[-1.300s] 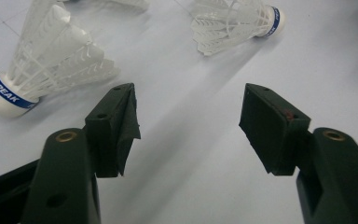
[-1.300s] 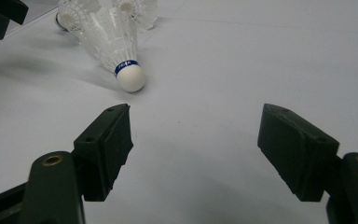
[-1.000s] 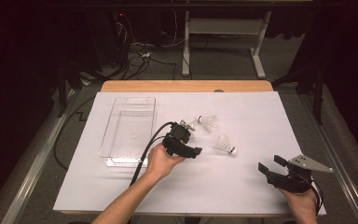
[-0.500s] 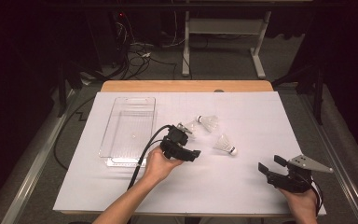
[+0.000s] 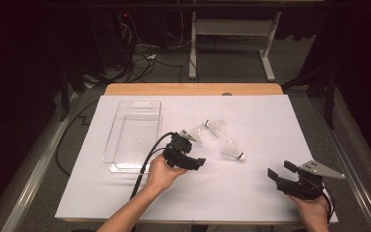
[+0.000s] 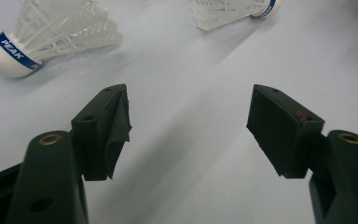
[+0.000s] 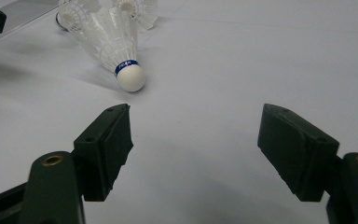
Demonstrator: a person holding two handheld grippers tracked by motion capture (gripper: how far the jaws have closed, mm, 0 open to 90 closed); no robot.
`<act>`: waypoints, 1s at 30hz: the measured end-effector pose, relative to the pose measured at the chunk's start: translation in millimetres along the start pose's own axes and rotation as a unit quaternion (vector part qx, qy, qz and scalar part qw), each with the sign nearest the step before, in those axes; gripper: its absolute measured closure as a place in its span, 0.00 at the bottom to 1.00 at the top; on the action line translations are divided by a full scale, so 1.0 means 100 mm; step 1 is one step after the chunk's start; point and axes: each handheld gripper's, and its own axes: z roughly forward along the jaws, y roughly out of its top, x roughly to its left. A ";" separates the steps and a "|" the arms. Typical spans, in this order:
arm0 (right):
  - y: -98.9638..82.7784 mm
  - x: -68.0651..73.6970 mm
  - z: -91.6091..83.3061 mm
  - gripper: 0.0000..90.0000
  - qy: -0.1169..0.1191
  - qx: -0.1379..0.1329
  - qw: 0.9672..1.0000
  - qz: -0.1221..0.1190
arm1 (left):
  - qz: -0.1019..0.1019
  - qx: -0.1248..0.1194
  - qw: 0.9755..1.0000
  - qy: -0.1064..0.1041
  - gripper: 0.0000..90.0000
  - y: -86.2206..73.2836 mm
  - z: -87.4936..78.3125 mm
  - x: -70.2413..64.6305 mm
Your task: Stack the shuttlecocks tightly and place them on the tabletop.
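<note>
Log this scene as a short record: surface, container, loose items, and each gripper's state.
surface: white sheet over a wooden table
container: clear plastic tray, left of centre, nothing in it
loose items: three shuttlecocks lying on the sheet right of the tray
left gripper: jaws have just been opening, nothing between them, beside the nearest shuttlecock
right gripper: open, holds nothing, at the sheet's near right corner

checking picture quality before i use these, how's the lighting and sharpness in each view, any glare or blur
High view: the white sheet is evenly lit without glare, the room behind is nearly black, and the picture is slightly soft. Left gripper view: the near shuttlecock is crisp enough to read its blue band, and soft shadows stretch ahead of the left tool. Right gripper view: the cork-tipped shuttlecock is sharp, with a faint shadow beside it.
</note>
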 end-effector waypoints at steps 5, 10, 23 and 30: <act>0.00 0.00 0.00 0.29 0.000 0.000 1.000 0.000 | -0.004 0.001 1.000 -0.003 0.34 -0.02 0.00 0.00; 0.00 0.00 0.00 0.29 0.001 0.000 1.000 0.000 | -0.002 0.003 1.000 -0.004 0.34 -0.05 -0.01 0.00; 0.00 0.00 0.00 0.29 0.001 0.002 1.000 0.000 | 0.000 -0.001 1.000 -0.001 0.34 -0.11 -0.05 -0.02; 0.00 0.00 0.00 0.29 0.001 0.001 1.000 0.000 | -0.001 -0.002 1.000 -0.004 0.34 -0.16 -0.07 -0.03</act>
